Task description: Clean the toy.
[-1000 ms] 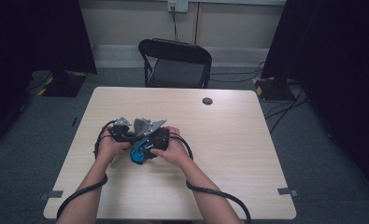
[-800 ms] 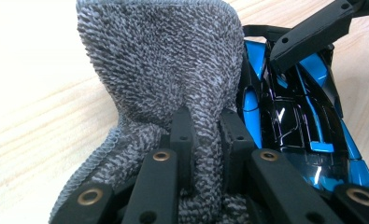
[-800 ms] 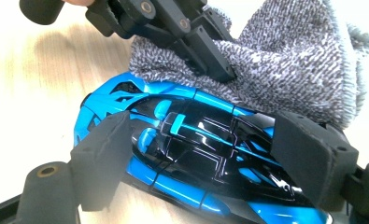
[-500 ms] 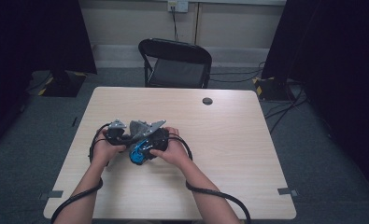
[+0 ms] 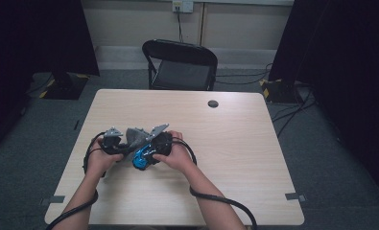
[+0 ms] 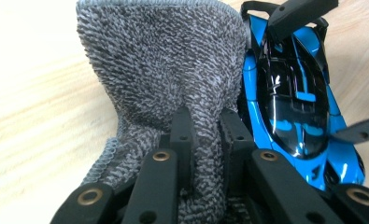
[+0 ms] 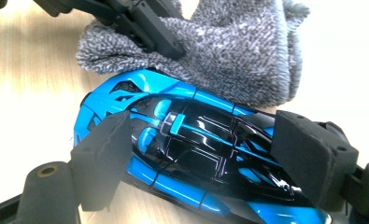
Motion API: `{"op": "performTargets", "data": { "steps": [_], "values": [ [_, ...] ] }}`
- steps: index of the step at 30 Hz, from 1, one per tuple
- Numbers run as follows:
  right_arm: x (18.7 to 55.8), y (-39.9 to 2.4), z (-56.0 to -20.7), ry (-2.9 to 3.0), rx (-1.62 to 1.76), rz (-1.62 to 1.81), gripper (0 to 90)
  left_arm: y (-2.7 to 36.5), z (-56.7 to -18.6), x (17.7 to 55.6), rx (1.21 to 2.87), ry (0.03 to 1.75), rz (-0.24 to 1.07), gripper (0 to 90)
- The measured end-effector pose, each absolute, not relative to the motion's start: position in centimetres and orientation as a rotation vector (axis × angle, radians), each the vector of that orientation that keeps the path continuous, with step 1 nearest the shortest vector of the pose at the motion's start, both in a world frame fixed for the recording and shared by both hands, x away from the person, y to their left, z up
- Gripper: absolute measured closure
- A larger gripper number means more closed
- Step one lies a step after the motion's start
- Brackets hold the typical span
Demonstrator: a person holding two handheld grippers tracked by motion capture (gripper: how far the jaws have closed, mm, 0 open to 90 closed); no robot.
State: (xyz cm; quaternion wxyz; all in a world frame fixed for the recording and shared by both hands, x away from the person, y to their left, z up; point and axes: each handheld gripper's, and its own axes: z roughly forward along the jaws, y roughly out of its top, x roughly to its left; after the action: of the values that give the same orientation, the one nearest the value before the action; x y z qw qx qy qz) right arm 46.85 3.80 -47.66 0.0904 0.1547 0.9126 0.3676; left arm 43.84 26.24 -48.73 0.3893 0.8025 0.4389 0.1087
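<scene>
A shiny blue and black toy car (image 7: 191, 140) lies on the wooden table (image 5: 235, 143), just in front of the person's hands. My right gripper (image 7: 201, 156) straddles it, and its foam pads (image 7: 102, 154) press on the car's two sides. A fuzzy grey cloth (image 6: 163, 70) rests against the car's (image 6: 294, 102) side. My left gripper (image 6: 205, 123) is shut on the cloth's bunched lower part. In the high view the left gripper (image 5: 125, 146) and right gripper (image 5: 151, 149) meet over the car (image 5: 140, 160) and the cloth (image 5: 136, 137).
A black folding chair (image 5: 180, 64) stands behind the table's far edge. A dark round grommet (image 5: 213, 103) sits near the far middle of the tabletop. Cables trail from both grippers along the forearms. Bare tabletop spreads to the right.
My left gripper has slid left and a little toward the person, dragging the grey cloth along the car. The right gripper and the car have stayed put.
</scene>
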Motion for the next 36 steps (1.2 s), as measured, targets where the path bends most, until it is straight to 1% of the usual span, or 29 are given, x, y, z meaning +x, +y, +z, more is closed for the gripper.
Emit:
{"op": "performTargets", "data": {
  "steps": [22,36],
  "values": [
    [46.7,3.9,-47.7,2.709,0.459,1.089,20.6,27.7,-48.7,40.6,2.017,1.155,0.255,78.1],
    [46.7,3.9,-47.7,2.705,0.461,1.094,20.7,28.5,-47.9,39.1,2.073,1.139,0.194,78.3]
  ]
}}
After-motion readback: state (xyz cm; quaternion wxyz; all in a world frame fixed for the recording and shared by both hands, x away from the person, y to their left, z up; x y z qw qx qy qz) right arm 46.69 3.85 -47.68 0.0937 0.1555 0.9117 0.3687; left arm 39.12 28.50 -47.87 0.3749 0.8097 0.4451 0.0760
